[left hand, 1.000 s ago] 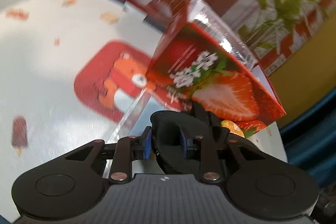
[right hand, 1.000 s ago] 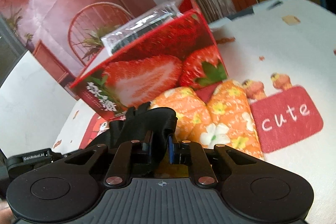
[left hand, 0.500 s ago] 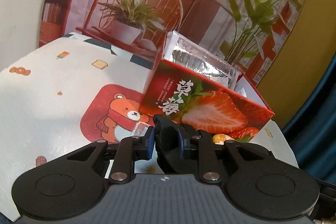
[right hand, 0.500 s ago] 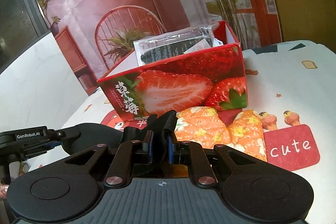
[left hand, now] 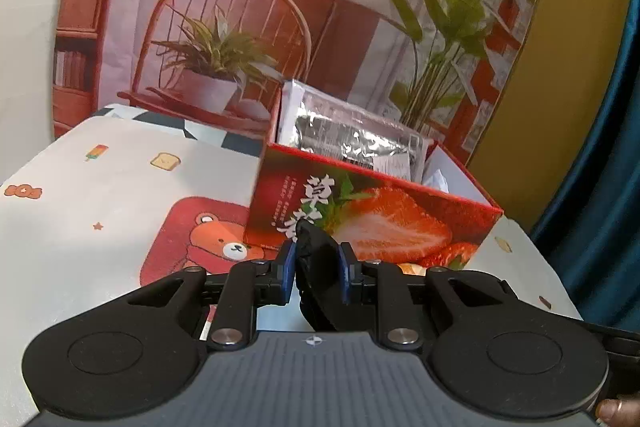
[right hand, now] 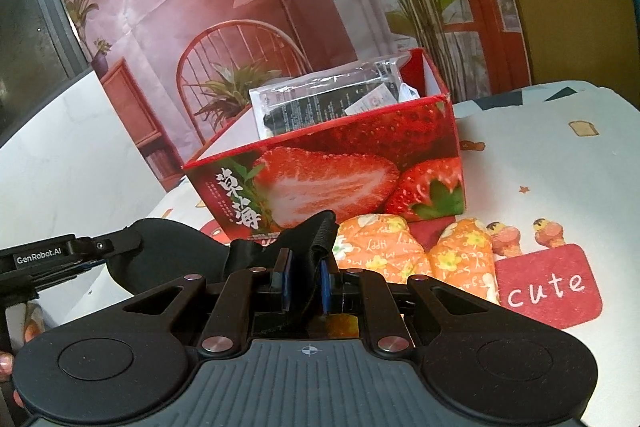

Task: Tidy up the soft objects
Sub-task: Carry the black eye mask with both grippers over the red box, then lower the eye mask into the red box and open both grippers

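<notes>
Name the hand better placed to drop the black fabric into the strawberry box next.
Neither clearly: both grippers, left and right, pinch the same black fabric in front of the strawberry box. Both must carry it together over the near wall.

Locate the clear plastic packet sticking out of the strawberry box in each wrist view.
Left wrist: clear plastic packet right of centre, above the strawberry box front wall.
Right wrist: packet upper centre, leaning out of the box.
Shared landmark: white Chinese characters on the box front.
</notes>
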A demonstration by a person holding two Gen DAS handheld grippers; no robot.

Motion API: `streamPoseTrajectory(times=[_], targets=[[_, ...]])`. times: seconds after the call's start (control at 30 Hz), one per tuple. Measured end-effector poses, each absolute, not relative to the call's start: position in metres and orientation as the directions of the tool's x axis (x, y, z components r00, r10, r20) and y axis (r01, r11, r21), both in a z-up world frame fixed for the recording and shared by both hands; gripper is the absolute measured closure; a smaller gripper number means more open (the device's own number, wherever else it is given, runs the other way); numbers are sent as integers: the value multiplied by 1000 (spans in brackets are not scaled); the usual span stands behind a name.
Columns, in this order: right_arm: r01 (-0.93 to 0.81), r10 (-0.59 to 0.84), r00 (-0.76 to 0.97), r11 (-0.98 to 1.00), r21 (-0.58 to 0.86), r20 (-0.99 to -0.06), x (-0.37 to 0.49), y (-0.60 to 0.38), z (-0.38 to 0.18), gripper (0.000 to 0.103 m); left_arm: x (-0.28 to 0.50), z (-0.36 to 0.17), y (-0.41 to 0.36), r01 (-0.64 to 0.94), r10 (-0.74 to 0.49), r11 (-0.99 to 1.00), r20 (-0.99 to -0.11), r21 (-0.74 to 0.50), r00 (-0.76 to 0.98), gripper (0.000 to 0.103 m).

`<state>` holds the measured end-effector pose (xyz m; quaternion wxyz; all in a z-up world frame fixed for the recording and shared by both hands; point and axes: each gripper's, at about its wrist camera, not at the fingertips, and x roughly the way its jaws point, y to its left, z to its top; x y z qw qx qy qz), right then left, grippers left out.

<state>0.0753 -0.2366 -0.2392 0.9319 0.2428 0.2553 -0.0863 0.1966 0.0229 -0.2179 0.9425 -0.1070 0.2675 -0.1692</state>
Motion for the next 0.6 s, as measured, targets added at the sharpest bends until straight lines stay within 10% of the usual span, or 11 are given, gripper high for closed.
streamPoseTrajectory(times=[0.6], targets=[[276,-80,895,872,405,-439,96,-267,-184,90,231,-153,-2,389,-449,893,-367,-228,815,83]])
